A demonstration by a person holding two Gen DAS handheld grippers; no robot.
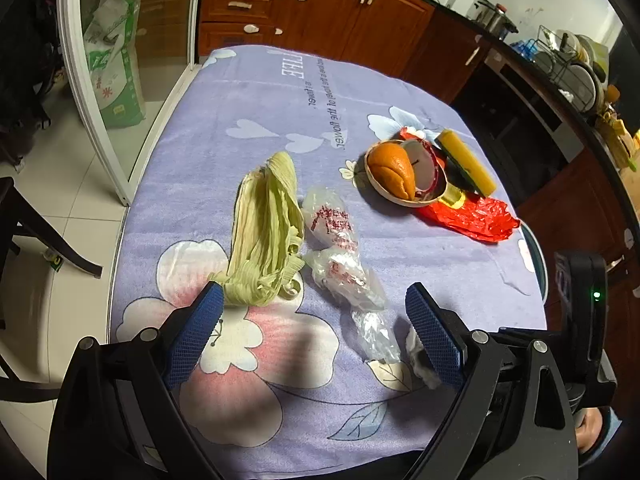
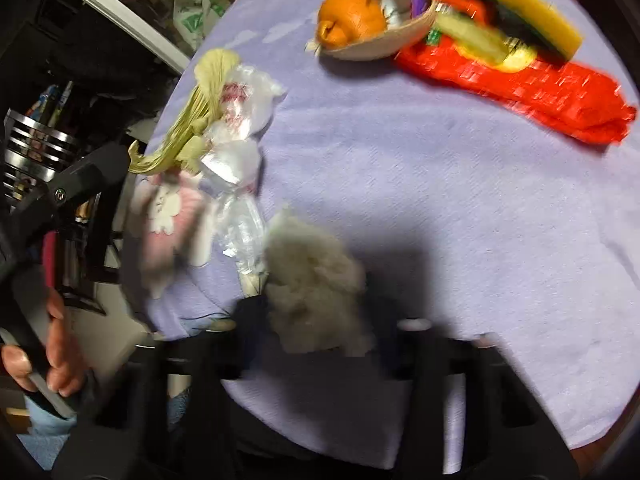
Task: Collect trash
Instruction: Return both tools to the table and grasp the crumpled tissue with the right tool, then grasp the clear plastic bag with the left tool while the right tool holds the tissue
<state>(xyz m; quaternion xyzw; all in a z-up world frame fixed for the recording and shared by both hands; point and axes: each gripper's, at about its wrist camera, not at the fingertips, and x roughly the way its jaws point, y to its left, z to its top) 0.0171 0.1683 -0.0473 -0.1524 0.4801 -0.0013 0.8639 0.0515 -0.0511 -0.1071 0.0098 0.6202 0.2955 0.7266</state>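
**Hand-held gripper pair over the littered surface**

Left hand-held gripper hangs tilted down over the surface, which carries a lilac cloth printed with flowers. Its blue-padded fingers stand spread wide and pinch nothing. The left pad sits just beside the lower end of a bundle of pale green corn husks. Between the fingers and a little ahead lies a crumpled clear plastic bag with red print, touching the husks along its side. A white wad of tissue shows just beside the right pad. Farther off, a beige bowl holds orange peel, and it rests against a red wrapper with a yellow sponge lying on top. Beyond the surface stand brown kitchen cabinets. The right hand-held gripper shows at the right edge, its fingers out of view.

Right wrist view, blurred: the right hand-held gripper points steeply down, with the tissue wad between its dark fingers. The jaws stand narrow around the wad, yet the blur hides whether the pads press on it, so I cannot tell. The plastic bag and husks lie left of it, touching each other. The bowl with peel, the wrapper and the sponge lie well apart at the top. A person's hand grips the other handle at the lower left.
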